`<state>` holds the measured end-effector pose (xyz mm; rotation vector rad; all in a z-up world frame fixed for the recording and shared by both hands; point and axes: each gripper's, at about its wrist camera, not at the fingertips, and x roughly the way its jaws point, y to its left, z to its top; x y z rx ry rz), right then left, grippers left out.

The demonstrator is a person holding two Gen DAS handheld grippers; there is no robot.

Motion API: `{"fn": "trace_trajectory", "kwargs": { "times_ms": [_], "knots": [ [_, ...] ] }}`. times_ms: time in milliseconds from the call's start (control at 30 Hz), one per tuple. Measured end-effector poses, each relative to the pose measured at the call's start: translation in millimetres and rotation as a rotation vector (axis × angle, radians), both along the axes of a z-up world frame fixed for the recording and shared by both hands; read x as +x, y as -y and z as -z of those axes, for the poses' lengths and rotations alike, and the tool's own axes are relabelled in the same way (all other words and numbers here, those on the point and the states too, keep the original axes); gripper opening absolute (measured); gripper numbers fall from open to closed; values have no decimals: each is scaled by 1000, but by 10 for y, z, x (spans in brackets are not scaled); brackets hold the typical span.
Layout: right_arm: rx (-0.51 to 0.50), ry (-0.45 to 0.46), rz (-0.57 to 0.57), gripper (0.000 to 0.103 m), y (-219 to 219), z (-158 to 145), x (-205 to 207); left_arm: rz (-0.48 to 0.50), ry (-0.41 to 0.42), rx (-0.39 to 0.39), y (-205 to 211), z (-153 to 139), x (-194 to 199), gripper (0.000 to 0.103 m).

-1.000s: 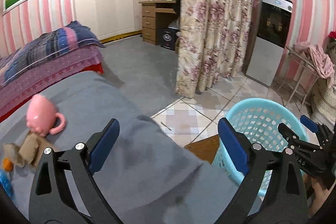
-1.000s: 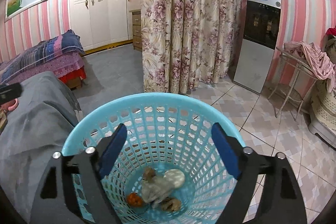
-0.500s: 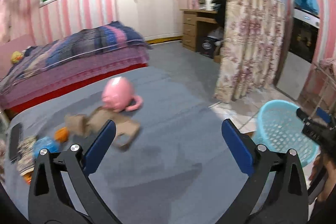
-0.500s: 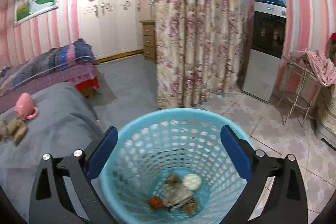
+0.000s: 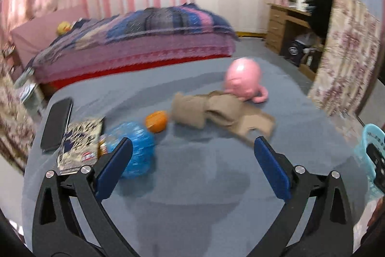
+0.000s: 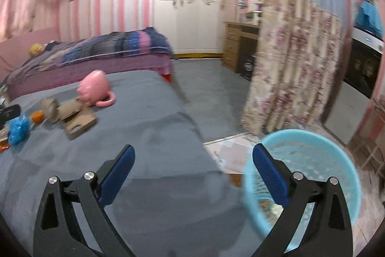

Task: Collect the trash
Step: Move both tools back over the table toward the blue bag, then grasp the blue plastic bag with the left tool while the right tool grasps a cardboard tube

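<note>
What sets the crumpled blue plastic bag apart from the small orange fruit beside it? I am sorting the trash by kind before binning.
The crumpled blue plastic bag is the larger; the small orange fruit is clearly smaller. The bag looks wrinkled and glossy, with an irregular shape; the fruit is smooth and rounded. The bag lies nearer the left camera, the fruit just behind it. Both rest on the grey cloth-covered table.

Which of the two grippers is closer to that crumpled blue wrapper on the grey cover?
Left. The left gripper has the blue wrapper beside its fingertip; the right gripper sits farther back by the basket.
</note>
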<state>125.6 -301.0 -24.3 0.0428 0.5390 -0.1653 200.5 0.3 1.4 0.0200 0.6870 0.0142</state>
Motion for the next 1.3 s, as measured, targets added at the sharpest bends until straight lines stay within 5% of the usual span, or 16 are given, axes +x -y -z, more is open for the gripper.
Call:
{"fn": "trace_trajectory", "kwargs": {
  "times_ms": [333,533,667,800,1100,1300],
  "knots": [
    [-27,-59,-110,96,-422,216,400,-95,-89,-64,-675,365,276,93],
    [6,-55,-161,96,-587,156,643,-87,-138,-119,-885,519,412,72],
    [-15,-45,-192,96,-754,107,771,-68,-171,-165,-947,588,470,43],
    [-43,-34,-233,96,-945,38,883,-59,-113,-161,-909,466,493,33],
    [-2,-43,-348,96,-1427,2,1327,-82,-16,-105,-926,173,437,30],
    [-82,-112,-456,96,-1887,150,1674,-145,-18,-115,-1174,200,475,30]
  ]
}}
